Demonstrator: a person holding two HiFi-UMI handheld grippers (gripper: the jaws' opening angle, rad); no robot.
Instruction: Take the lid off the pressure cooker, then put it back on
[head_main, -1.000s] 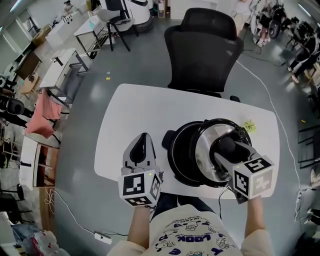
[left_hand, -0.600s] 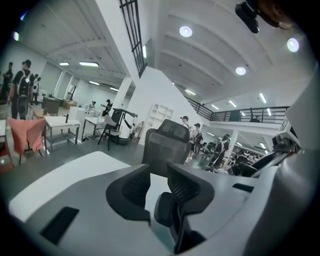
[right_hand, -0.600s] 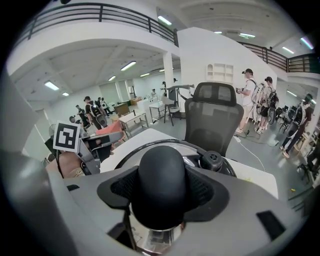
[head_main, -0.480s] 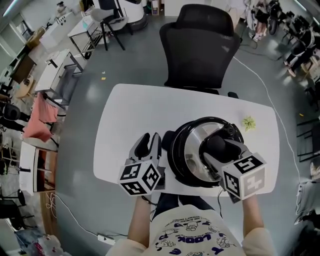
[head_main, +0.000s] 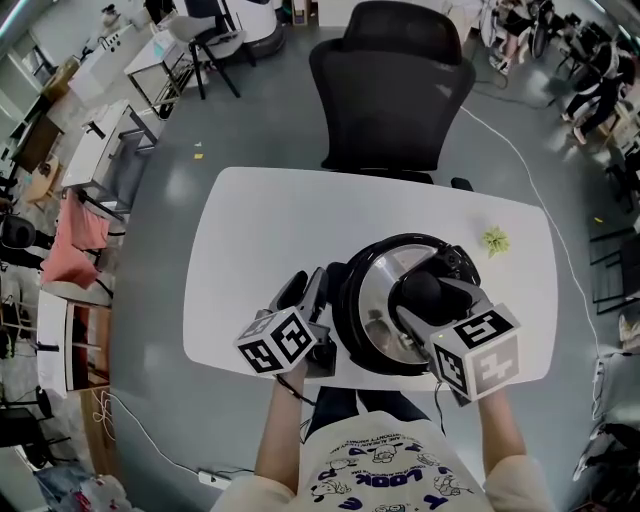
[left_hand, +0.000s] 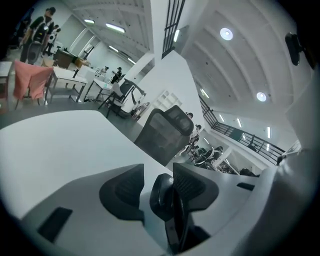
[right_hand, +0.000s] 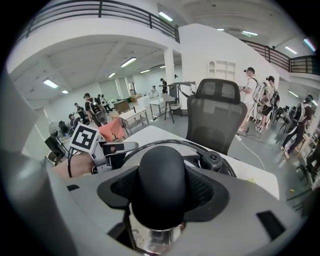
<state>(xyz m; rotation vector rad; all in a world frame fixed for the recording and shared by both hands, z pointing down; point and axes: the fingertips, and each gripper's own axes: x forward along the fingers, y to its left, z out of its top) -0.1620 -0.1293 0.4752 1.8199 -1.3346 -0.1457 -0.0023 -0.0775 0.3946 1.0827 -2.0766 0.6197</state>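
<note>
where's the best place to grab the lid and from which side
By the black knob at the centre of the lid, coming from above on the person's side. It is round, stands proud of the flat steel top, and fits between the fingers; the right gripper is closed on it that way.

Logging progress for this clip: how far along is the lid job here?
The lid sits on the pressure cooker; whether it has been off yet doesn't show. In hand: right hand-held gripper clamps the knob; left hand-held gripper's jaws have just been opening, with the side handle between them, ungripped. Left: letting go, at least.
</note>
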